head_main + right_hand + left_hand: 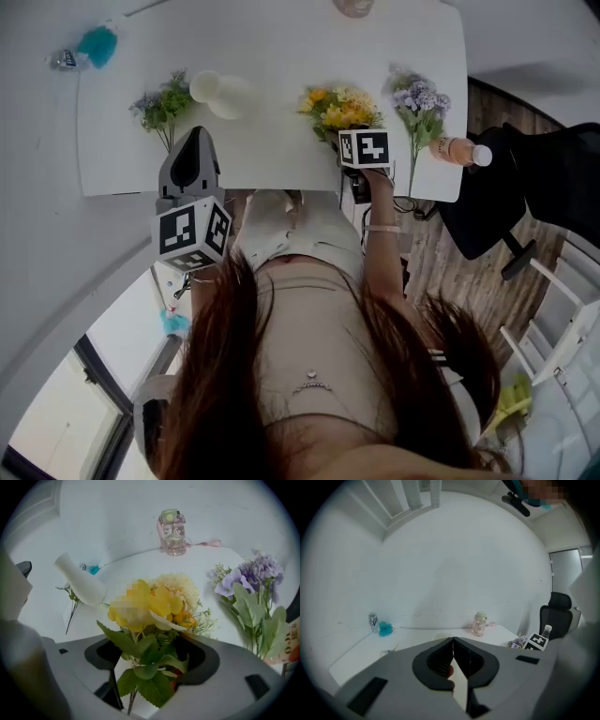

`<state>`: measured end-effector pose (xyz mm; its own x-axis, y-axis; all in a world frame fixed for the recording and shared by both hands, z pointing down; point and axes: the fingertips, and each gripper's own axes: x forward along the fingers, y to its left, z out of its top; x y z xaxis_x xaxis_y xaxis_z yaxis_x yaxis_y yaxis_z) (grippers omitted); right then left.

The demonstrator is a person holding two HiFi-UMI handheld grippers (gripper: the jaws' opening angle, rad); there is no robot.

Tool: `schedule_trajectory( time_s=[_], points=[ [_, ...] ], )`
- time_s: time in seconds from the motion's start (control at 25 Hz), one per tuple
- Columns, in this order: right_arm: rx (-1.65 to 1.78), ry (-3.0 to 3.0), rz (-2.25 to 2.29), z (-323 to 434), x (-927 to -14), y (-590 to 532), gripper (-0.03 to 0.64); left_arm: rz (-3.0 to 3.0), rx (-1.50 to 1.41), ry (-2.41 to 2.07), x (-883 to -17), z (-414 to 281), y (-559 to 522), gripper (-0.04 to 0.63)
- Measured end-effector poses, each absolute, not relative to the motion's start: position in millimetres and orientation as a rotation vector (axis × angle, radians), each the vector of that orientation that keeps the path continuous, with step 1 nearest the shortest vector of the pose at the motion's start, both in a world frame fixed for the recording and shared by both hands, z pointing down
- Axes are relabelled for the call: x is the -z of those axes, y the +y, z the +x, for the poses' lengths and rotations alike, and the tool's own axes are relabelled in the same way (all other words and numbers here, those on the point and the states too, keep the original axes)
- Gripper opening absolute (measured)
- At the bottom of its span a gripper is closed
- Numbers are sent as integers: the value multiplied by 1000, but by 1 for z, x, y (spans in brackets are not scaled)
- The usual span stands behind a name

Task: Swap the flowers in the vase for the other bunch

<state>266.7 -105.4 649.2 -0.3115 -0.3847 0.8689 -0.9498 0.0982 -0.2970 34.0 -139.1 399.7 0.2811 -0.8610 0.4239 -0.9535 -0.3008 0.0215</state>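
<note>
Here we have the right claw (150,674) spread wide over the yellow bunch (339,108). Its stems and leaves stand between the jaws, unpressed, which we judge sets up a low grasp. The left claw (453,663) is closed and empty, held off the tabletop (281,56) edge, out of the way. The white vase (225,94) lies on its side, apart from that bunch.

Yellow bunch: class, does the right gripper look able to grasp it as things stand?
Probably yes. The right gripper has its jaws wide apart, with the leafy stems of the yellow bunch between them; the purple bunch lies apart to one side.
</note>
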Motion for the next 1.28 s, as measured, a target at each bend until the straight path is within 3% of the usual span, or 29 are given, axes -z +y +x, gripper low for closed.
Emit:
schedule_trajectory(
  time_s=[0.16,0.28,0.4,0.92,1.28],
  points=[
    [-1147,-1734,1278,266,-657,-107,360,2252,-490,-1702,-401,34,-135,5],
    [-1051,-1651,1254,271,-662,-108,296,2231,-474,-1733,-399,31,-130,5],
    [-1008,-1606,1253,272,-661,-111,290,2220,-451,-1759,-397,21,-129,5],
    [-1092,-1465,1501,277,-653,-112,206,2329,-395,-1641,-385,-29,-173,5],
    [-1201,-1411,1769,289,-622,-120,187,2397,-319,-1531,-378,-53,-201,5]
  ],
)
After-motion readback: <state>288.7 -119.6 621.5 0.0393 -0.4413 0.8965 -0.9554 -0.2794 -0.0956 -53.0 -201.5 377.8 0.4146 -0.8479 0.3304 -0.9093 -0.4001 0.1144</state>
